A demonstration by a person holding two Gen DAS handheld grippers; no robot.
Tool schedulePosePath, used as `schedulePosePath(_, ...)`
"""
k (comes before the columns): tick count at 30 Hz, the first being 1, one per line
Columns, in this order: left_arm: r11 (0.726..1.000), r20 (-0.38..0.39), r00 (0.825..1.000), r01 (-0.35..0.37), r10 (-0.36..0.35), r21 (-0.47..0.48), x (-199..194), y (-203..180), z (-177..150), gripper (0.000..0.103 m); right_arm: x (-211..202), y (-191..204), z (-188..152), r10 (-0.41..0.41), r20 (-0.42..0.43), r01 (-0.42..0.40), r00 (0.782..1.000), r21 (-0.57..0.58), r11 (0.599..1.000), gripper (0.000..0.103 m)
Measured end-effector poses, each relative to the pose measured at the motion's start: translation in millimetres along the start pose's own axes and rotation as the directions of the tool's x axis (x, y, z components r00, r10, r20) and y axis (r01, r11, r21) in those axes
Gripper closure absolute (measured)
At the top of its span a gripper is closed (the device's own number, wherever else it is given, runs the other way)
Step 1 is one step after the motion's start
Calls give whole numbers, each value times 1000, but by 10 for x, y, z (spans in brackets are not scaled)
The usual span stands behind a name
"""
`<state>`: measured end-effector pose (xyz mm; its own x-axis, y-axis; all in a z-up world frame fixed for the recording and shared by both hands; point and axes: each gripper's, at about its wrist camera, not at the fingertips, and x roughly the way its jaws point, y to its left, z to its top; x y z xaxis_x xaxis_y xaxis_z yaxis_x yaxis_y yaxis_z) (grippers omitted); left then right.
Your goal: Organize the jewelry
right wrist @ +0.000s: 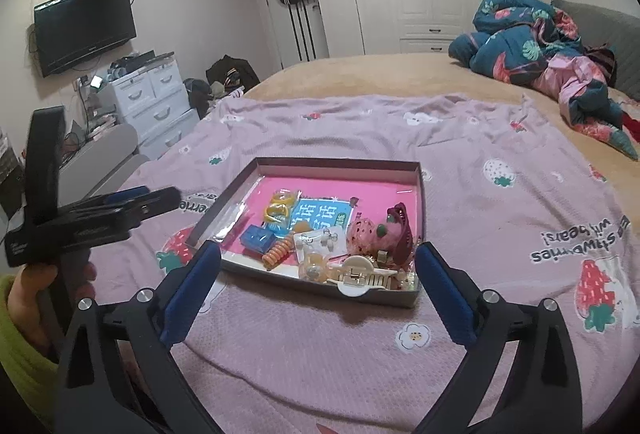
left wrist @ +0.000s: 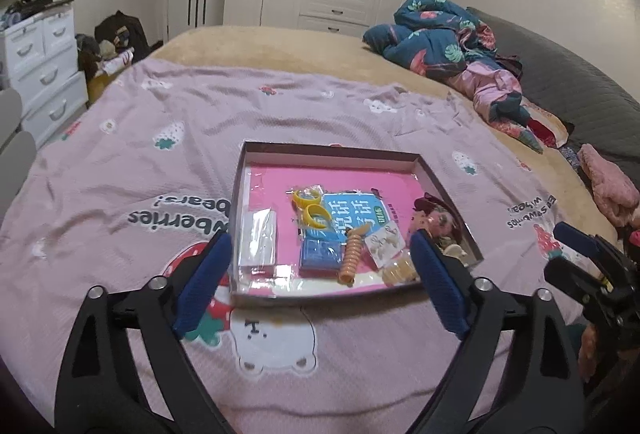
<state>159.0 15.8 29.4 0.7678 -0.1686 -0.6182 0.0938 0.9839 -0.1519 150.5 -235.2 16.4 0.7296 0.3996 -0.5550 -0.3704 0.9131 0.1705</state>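
A shallow cardboard box (left wrist: 248, 153) (right wrist: 340, 162) with a pink lining lies on the pink blanket. In it are yellow rings (left wrist: 310, 207) (right wrist: 278, 209), a blue booklet (left wrist: 352, 211) (right wrist: 320, 218), a small blue box (left wrist: 321, 253) (right wrist: 258, 237), an orange spiral hair tie (left wrist: 351, 254) (right wrist: 278, 253), a clear packet (left wrist: 262, 236), a card of earrings (left wrist: 386, 242) (right wrist: 320, 240), a cream hair claw (right wrist: 362, 276) and a dark red claw (right wrist: 402, 230). My left gripper (left wrist: 320, 282) is open and empty, just short of the box's near edge. My right gripper (right wrist: 318, 288) is open and empty at the near edge too.
The pink blanket (left wrist: 120, 161) covers a tan bed. A crumpled blue quilt (left wrist: 440, 37) and clothes lie at the far right. White drawers (left wrist: 40, 65) and a wall television (right wrist: 84, 25) stand to the left. The left gripper also shows in the right wrist view (right wrist: 160, 199).
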Motion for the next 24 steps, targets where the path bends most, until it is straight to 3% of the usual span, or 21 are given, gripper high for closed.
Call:
schedulePosePath(2, 1000, 16, 1000, -9, 9, 2, -108, -14, -38, 10, -69, 16, -20, -3, 8, 3, 1000, -2, 1000, 5)
schedulePosePath(9, 1000, 35, 999, -22, 22, 9, -398, -25, -192, 10, -261, 64, -114, -33, 33, 34, 999, -11, 999, 4)
schedulePosePath(24, 998, 28, 997, -68, 68, 6, -595, -64, -626, 9, -476, 129, -409, -79, 30, 79, 996, -14, 997, 4)
